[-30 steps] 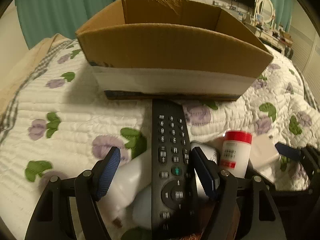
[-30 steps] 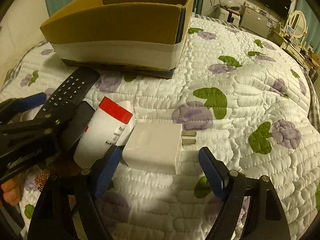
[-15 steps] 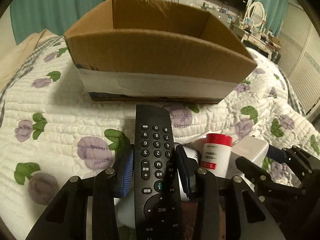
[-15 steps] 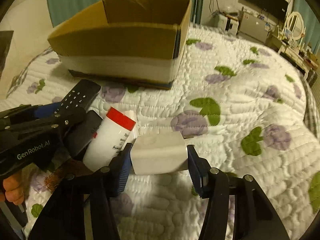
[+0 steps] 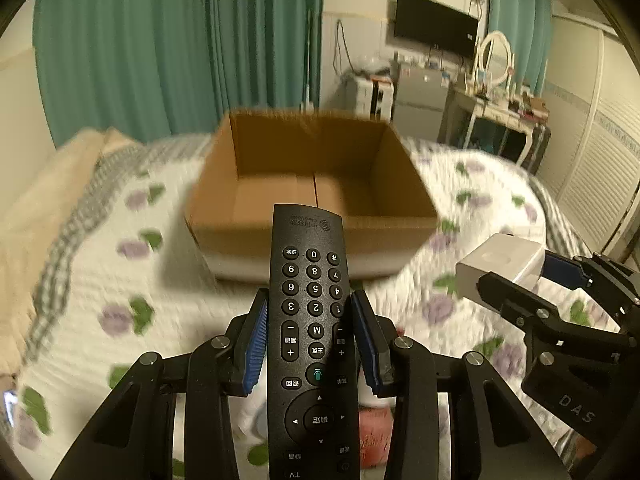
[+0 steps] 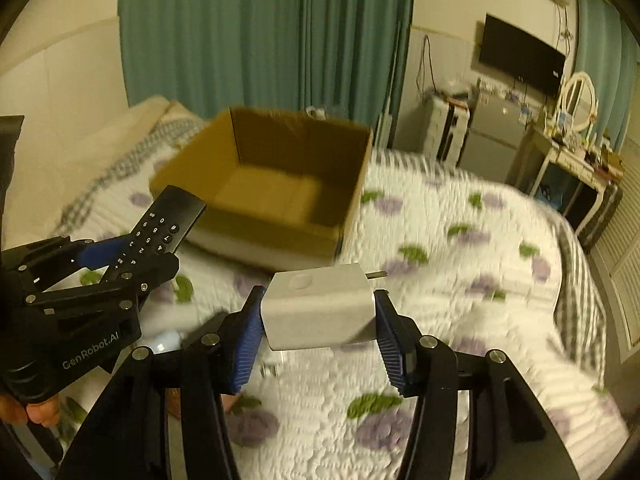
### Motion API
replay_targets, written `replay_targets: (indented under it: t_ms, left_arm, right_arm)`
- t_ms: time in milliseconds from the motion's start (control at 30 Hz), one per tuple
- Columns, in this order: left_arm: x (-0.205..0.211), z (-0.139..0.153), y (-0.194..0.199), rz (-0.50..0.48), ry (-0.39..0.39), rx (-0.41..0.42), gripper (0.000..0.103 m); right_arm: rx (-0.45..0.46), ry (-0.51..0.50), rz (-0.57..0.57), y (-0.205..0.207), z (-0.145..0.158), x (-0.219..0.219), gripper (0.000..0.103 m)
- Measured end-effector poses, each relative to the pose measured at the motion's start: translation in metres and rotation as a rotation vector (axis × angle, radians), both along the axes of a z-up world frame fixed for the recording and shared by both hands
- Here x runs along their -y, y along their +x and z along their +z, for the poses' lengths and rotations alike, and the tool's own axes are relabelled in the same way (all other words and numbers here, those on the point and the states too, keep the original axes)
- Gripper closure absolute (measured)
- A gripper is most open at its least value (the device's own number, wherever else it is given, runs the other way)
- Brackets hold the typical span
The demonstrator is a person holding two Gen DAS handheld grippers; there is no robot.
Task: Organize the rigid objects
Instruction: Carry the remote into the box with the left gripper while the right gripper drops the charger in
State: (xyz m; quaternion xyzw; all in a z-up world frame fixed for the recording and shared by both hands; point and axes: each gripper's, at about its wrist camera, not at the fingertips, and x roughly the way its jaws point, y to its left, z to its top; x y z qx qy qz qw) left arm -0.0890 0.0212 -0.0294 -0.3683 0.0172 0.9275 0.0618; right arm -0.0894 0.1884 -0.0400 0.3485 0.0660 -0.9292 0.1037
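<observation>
My left gripper (image 5: 310,332) is shut on a black remote control (image 5: 312,320) and holds it in the air, its tip pointing at the open cardboard box (image 5: 312,184). My right gripper (image 6: 318,320) is shut on a white power adapter (image 6: 320,308), lifted above the quilt; its prongs point right. The box (image 6: 272,184) sits on the bed ahead of both grippers and looks empty inside. The adapter (image 5: 500,264) and right gripper show at the right of the left wrist view. The remote (image 6: 164,228) shows at the left of the right wrist view.
The bed has a white quilt (image 6: 440,240) with purple and green flowers. A red-capped white bottle (image 5: 372,428) lies below the left gripper, mostly hidden. Green curtains (image 5: 180,40), a TV (image 5: 436,28) and a dresser (image 6: 576,160) stand beyond the bed.
Both grippers have closed on their objects and lifted them off the quilt. The views now look down into the box from higher up.
</observation>
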Motion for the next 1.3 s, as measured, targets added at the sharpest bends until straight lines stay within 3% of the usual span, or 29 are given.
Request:
replay_targets:
  t_ms: [167, 333, 667, 900, 1000, 1200, 1267, 1300]
  left_arm:
    - [0.004, 0.035, -0.021, 0.016, 0.002, -0.078, 0.063]
    - [0.004, 0.047, -0.059, 0.023, -0.011, -0.121, 0.063]
    - [0.009, -0.004, -0.146, 0.06, -0.048, -0.041, 0.063]
    - [0.012, -0.015, -0.161, 0.077, -0.032, -0.058, 0.06]
    - [0.014, -0.016, -0.163, 0.083, -0.04, -0.078, 0.043]
    - [0.023, -0.014, -0.158, 0.111, -0.053, -0.08, 0.041]
    - [0.026, -0.008, -0.152, 0.117, -0.055, -0.085, 0.041]
    - [0.026, -0.005, -0.148, 0.119, -0.056, -0.089, 0.041]
  right_arm:
    - [-0.061, -0.02, 0.019, -0.02, 0.032, 0.005, 0.051]
    - [-0.101, -0.043, 0.029, -0.053, 0.049, 0.011, 0.051]
    - [-0.093, -0.075, 0.031, -0.117, 0.031, 0.012, 0.051]
    - [-0.081, -0.088, 0.04, -0.144, 0.017, 0.016, 0.051]
    - [-0.087, -0.093, 0.043, -0.155, 0.013, 0.018, 0.051]
    - [-0.08, -0.143, 0.045, -0.169, 0.0, 0.021, 0.051]
    - [-0.096, -0.142, 0.035, -0.167, -0.002, 0.02, 0.044]
    - [-0.104, -0.124, 0.025, -0.165, -0.001, 0.02, 0.029]
